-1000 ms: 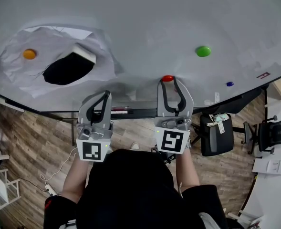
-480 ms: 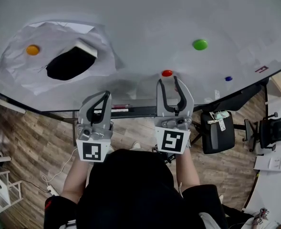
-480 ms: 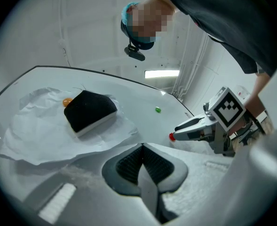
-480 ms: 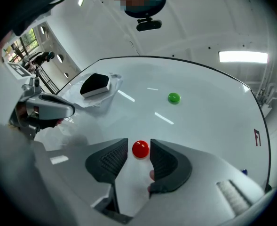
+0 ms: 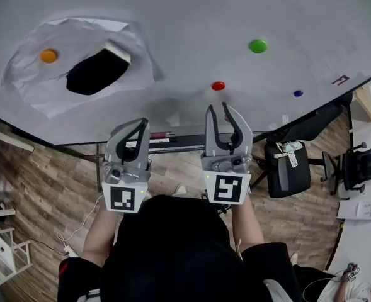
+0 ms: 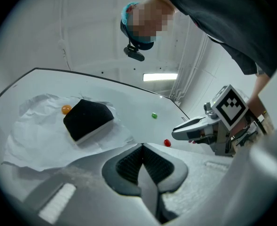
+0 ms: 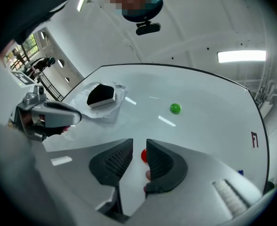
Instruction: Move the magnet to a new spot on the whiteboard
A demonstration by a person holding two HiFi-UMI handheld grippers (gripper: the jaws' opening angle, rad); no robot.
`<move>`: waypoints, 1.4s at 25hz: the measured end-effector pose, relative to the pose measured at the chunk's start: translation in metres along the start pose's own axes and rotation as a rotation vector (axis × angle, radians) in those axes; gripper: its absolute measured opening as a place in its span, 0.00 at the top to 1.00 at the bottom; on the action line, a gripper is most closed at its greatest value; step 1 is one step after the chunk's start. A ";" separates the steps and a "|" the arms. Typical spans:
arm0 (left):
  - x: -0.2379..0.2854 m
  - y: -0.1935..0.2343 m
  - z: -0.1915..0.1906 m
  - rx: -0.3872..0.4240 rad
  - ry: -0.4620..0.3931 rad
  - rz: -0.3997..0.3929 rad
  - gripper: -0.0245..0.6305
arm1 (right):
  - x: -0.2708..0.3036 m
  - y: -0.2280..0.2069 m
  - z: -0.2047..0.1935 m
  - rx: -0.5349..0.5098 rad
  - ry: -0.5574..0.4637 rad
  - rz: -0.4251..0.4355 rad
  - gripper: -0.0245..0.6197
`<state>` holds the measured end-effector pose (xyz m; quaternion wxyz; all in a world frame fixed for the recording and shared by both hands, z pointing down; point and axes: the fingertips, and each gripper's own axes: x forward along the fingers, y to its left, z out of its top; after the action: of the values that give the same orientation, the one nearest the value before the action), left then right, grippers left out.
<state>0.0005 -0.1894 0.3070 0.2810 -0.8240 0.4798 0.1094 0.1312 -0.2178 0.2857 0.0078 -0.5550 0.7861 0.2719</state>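
The red magnet (image 5: 218, 85) sticks to the whiteboard (image 5: 185, 17) just beyond my right gripper (image 5: 218, 108). That gripper is open; its jaws have just been closing, with nothing between them. In the right gripper view the red magnet (image 7: 143, 155) shows through the gap past the right gripper's (image 7: 139, 143) tips, apart from the pads. My left gripper (image 5: 140, 123) hangs shut and empty below the board's lower edge. In the left gripper view the left gripper's (image 6: 142, 145) jaws meet, and the red magnet (image 6: 167, 142) lies near the right gripper (image 6: 174, 133).
A green magnet (image 5: 257, 46), a blue magnet (image 5: 298, 94) and an orange magnet (image 5: 48, 56) sit on the board. A black eraser (image 5: 98, 73) rests on a crumpled paper sheet (image 5: 40, 93). Below are a marker tray (image 5: 160, 141) and office chairs (image 5: 288, 175).
The right gripper has let go of the red magnet and drawn back from the board, its jaws narrower now. The magnet stays on the board. The left gripper has hardly moved.
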 end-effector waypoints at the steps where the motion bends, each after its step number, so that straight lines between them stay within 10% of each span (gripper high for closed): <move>1: -0.001 -0.001 0.002 -0.002 -0.003 -0.001 0.96 | -0.002 0.002 0.002 0.002 -0.003 0.003 0.84; 35: -0.046 -0.036 0.038 -0.062 -0.044 -0.129 0.96 | -0.084 0.058 0.044 0.037 -0.023 0.075 0.96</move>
<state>0.0109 -0.1205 0.3094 0.2721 -0.8589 0.4157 0.1240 0.1001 -0.1115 0.2987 0.0171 -0.5216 0.8112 0.2637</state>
